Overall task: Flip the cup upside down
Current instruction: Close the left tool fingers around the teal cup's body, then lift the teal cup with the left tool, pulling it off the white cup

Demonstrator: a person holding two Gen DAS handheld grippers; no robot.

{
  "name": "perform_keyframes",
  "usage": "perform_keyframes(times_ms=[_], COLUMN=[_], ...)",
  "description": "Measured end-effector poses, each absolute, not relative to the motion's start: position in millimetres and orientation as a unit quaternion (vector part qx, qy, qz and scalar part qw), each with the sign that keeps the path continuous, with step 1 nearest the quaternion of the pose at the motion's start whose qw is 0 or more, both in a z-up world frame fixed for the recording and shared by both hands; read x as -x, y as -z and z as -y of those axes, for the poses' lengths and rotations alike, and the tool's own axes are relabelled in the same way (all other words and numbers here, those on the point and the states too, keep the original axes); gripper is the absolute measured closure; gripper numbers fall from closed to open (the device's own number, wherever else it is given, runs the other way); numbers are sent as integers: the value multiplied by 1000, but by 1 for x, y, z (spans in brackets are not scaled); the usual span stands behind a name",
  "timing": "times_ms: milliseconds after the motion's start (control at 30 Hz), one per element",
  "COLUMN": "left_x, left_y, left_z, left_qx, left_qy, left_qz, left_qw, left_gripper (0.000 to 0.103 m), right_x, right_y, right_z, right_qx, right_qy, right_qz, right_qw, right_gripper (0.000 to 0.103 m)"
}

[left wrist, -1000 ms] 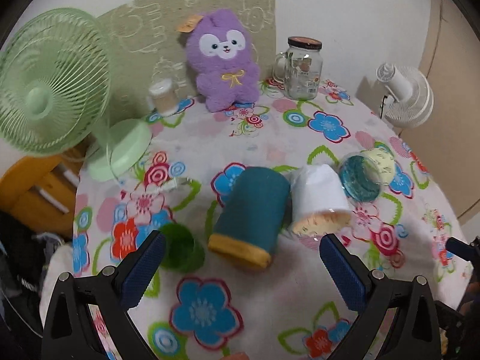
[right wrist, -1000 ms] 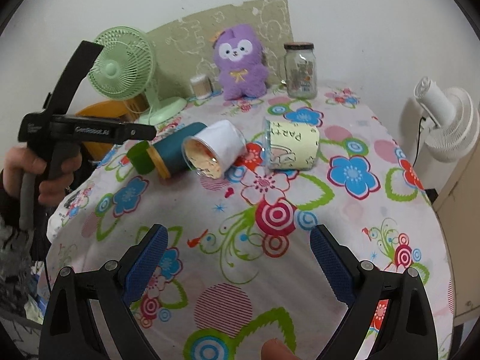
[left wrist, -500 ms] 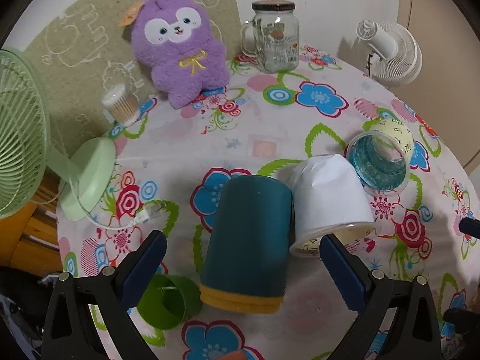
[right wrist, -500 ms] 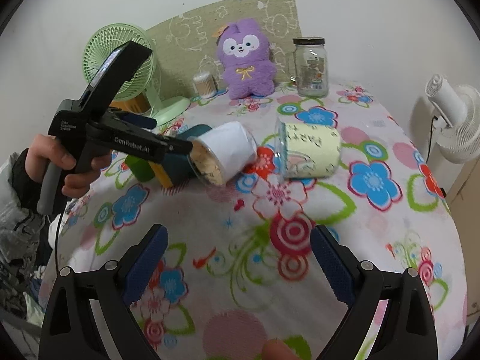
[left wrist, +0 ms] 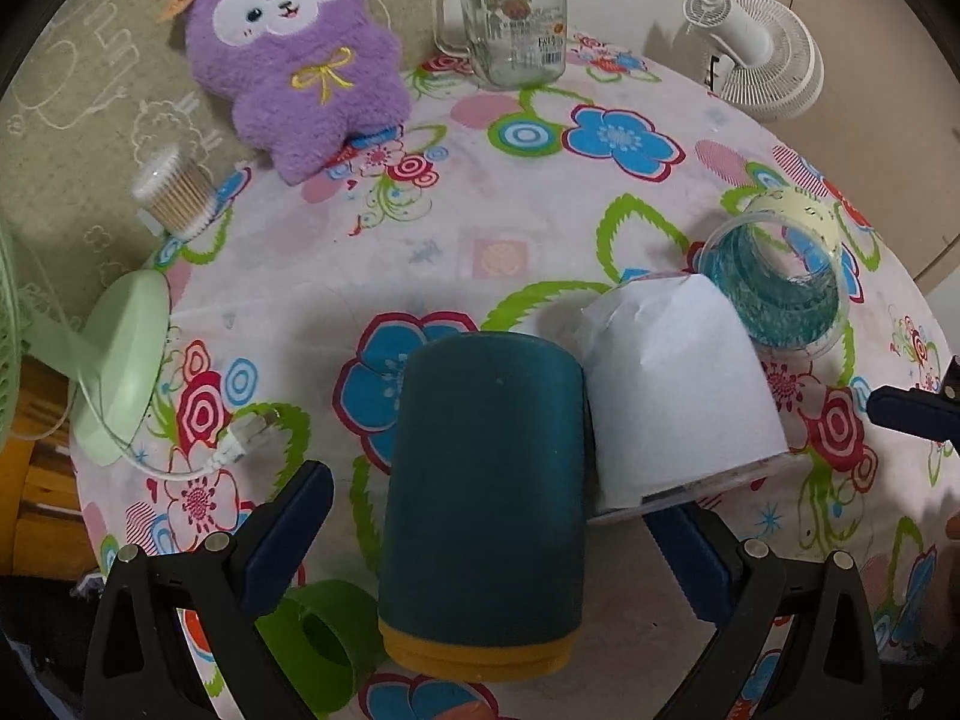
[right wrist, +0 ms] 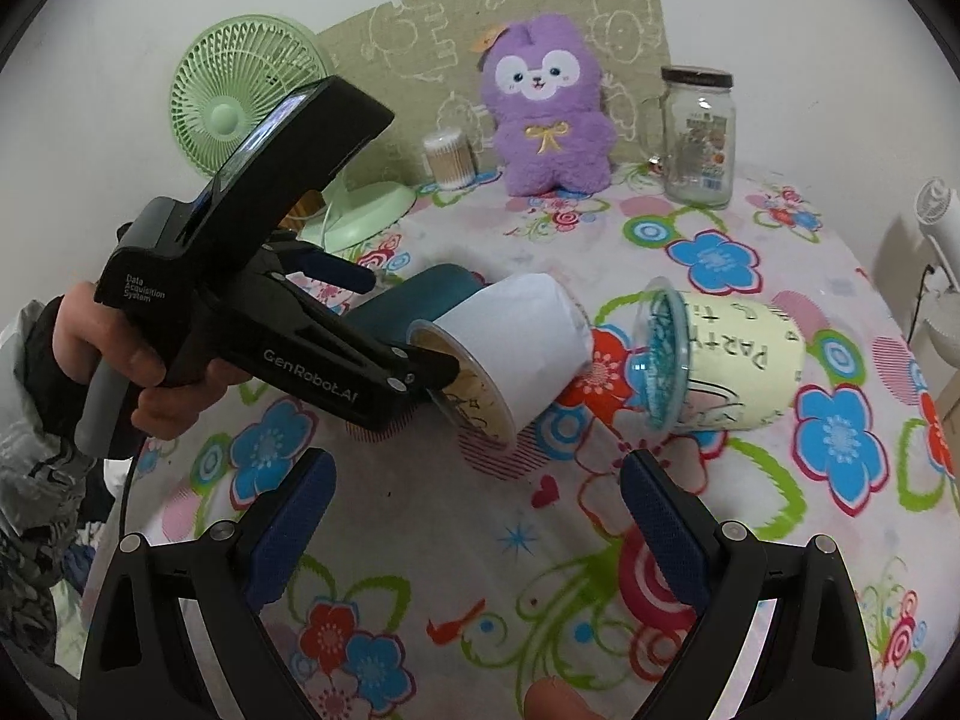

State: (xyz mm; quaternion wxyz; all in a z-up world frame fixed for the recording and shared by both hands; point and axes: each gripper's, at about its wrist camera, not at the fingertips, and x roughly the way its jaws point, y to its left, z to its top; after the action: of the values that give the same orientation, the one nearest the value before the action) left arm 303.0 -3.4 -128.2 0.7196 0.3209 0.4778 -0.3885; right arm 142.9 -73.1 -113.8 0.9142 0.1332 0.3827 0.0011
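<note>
Three cups lie on their sides on the flowered tablecloth: a teal cup with a yellow rim, a white cup touching it on the right, and a clear cup with a pale yellow sleeve. My left gripper is open, its fingers either side of the teal cup, the right finger under the white cup's rim. My right gripper is open and empty, in front of the white cup and the yellow-sleeved cup. The left gripper hides most of the teal cup.
A small green cup lies by the left finger. A green fan, a cotton swab jar, a purple plush and a glass jar stand at the back. A white fan stands off the table's right.
My left gripper has moved forward and down until its open fingers straddle the teal cup. My right gripper has moved closer to the cups. The cups have not moved.
</note>
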Motion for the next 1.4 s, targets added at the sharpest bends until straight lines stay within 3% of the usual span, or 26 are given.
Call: perform_keyframes(times_ms=[433,800,1233,1400], left_x=[-308,-306,-285,-276], left_y=[147,142,127,114], left_z=[4,6,-4,-12], left_qx=[-326,-318,-324,-312], left_qy=[417,416,399,404], left_qz=[-503,-510,-507,-506], left_qw=[683,682,691,695], left_gripper=[1,22,30,39], right_x=[-151,-149,-136,-131], right_y=[123,122,113,109], right_z=[74,72,71,72], right_qx=[-132,-135,-140,-142], right_qy=[-8,-12,-19,-21], right_qz=[-388,-385,-369,-365], right_qw=[912,913,919,920], right_gripper=[6,6,6,6])
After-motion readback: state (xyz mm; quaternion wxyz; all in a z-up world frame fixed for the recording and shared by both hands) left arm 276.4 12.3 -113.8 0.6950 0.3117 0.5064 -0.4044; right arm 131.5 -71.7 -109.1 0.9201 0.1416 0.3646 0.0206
